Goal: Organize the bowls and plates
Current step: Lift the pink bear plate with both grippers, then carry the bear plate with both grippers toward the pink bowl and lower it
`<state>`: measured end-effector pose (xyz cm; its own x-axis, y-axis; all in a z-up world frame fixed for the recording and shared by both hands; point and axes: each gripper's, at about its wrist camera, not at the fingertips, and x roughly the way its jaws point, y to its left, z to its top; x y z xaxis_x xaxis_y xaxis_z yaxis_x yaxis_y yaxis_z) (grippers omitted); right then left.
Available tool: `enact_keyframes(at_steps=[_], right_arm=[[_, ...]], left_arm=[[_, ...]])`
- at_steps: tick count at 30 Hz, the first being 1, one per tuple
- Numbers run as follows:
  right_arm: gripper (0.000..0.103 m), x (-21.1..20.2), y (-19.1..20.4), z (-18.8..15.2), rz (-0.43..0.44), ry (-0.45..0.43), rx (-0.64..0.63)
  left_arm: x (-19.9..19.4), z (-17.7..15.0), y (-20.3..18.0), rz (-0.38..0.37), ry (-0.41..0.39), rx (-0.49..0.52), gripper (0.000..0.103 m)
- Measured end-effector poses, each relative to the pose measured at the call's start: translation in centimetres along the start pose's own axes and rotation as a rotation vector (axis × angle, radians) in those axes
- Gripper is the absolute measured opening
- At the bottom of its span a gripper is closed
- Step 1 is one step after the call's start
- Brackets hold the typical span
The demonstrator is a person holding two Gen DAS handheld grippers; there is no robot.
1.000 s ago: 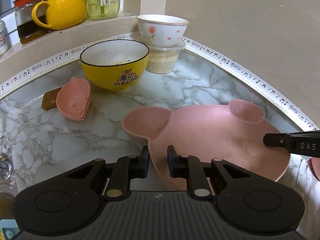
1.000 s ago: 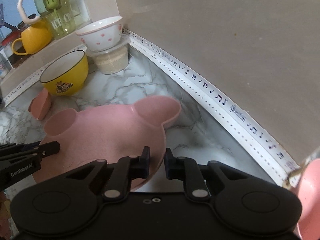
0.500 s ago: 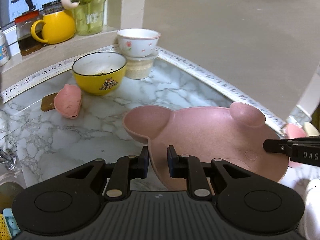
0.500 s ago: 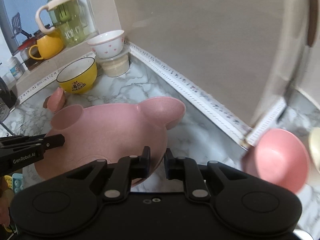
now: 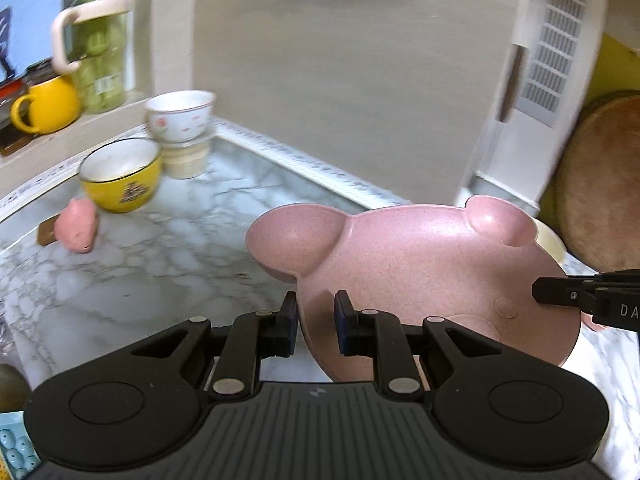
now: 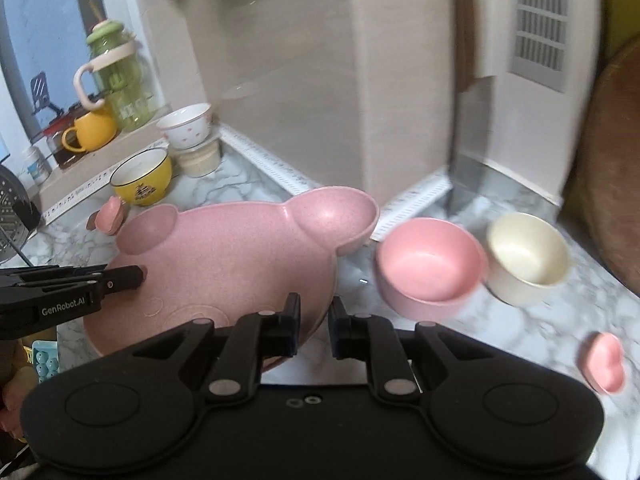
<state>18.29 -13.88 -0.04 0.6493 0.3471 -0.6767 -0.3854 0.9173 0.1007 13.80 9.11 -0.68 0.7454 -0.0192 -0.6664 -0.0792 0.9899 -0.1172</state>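
A pink bear-shaped plate (image 5: 420, 264) with two ear cups is held off the marble counter by both grippers. My left gripper (image 5: 316, 322) is shut on its near rim. My right gripper (image 6: 314, 326) is shut on the plate's (image 6: 224, 264) opposite rim. A pink bowl (image 6: 430, 262) and a cream bowl (image 6: 526, 256) stand on the counter to the right. A yellow bowl (image 5: 120, 174) and a white heart-print bowl (image 5: 180, 116) on a lidded tub stand at the back left.
A small pink pig-shaped dish (image 5: 78, 224) lies left of the yellow bowl. Another small pink dish (image 6: 604, 362) lies at the right. A yellow mug (image 5: 44, 104) and green jug (image 5: 100, 60) stand on the ledge. A round wooden board (image 5: 600, 184) leans at the right wall.
Both grippers have lifted the pink plate higher and carried it to the right, away from the yellow bowl. The pink and cream bowls have come into view.
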Motion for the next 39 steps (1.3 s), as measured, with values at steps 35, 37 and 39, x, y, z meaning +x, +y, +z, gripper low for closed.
enact_keyframes(at_steps=[35,37,39], right_arm=[[0.014,-7.5,-14.8,-12.5,-0.139,-0.005,0.263],[0.014,-7.2,-15.1,-12.8,-0.141,0.0,0.262],[0.014,-6.9,-15.2,-12.9,-0.141,0.004,0.265]], left_arm=[[3.5,-5.8,-17.7,-0.177,0.095,0.272,0.018],[3.8,-6.0,-17.8,-0.175,0.1,0.277,0.018],[4.1,-6.1,-17.8,-0.175,0.104,0.278,0.018]])
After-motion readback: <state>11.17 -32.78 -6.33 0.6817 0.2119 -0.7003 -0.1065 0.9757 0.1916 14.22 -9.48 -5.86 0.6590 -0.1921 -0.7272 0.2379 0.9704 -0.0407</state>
